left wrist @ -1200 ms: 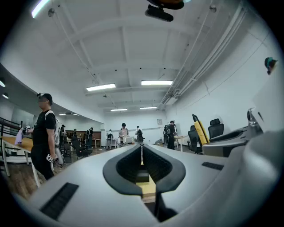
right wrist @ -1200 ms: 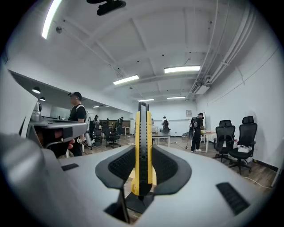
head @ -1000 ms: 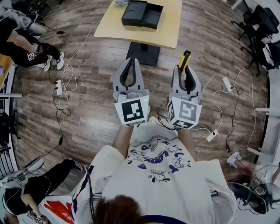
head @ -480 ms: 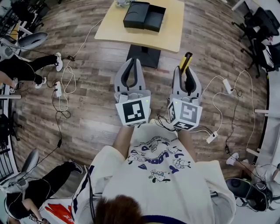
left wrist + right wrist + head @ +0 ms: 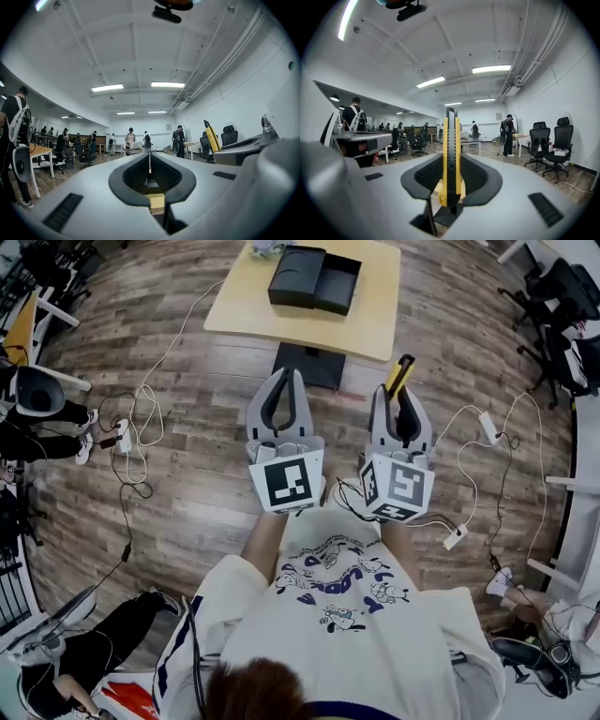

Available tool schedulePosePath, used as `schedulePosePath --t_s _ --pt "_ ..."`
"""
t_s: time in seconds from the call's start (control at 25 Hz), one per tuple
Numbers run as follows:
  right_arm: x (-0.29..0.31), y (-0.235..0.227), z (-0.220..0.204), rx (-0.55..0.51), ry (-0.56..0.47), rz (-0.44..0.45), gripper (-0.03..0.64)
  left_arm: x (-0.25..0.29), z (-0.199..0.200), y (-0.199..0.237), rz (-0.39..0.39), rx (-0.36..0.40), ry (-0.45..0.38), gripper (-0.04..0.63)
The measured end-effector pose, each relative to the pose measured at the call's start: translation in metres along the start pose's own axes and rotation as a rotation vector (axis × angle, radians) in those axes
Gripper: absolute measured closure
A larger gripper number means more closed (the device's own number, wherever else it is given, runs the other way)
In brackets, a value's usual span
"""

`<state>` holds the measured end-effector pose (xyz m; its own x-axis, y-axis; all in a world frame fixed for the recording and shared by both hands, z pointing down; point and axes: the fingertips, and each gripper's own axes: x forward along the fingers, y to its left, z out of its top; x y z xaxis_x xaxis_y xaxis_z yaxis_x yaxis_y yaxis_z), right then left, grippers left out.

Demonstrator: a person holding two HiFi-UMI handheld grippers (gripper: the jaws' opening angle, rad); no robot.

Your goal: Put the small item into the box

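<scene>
A black open box [image 5: 315, 277] lies on the light wooden table [image 5: 366, 326] ahead of me, its two halves side by side. My right gripper [image 5: 399, 390] is held at chest height, short of the table, shut on a yellow and black utility knife [image 5: 400, 371] that sticks out past the jaws. In the right gripper view the knife [image 5: 450, 154] stands upright between the pads of the right gripper [image 5: 451, 164]. My left gripper [image 5: 284, 379] hangs beside it. The left gripper [image 5: 149, 159] has its jaws closed together with nothing between them.
White and black cables with power strips [image 5: 124, 432] trail over the wooden floor on both sides. Black office chairs [image 5: 562, 296] stand at the right. A seated person [image 5: 37, 404] is at the left. The table's dark base [image 5: 309, 362] lies just beyond the jaws.
The table and box sit slightly lower and further right in the head view. The seated person at the left has shifted. Both grippers keep their pose, and the knife stays held.
</scene>
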<state>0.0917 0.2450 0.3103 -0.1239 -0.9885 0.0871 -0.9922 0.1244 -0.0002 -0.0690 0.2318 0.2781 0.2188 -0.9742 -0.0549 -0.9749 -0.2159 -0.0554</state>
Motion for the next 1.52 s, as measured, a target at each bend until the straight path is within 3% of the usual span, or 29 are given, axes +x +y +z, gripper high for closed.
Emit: schedulePosePath --t_s 0.48,1.08,1.52 --pt "0.055 -0.007 -0.012 0.020 0.048 0.022 0.488 0.052 -0.021 0.007 0.010 -0.002 0.044 0.574" --pt "0.186 -0.055 -0.012 0.033 0.096 0.063 0.488 0.187 -0.037 0.001 0.029 0.001 0.080 0.574" --pt "0.281 -0.078 -0.001 0.039 0.099 0.131 0.488 0.273 -0.040 0.010 0.091 0.020 0.088 0.574"
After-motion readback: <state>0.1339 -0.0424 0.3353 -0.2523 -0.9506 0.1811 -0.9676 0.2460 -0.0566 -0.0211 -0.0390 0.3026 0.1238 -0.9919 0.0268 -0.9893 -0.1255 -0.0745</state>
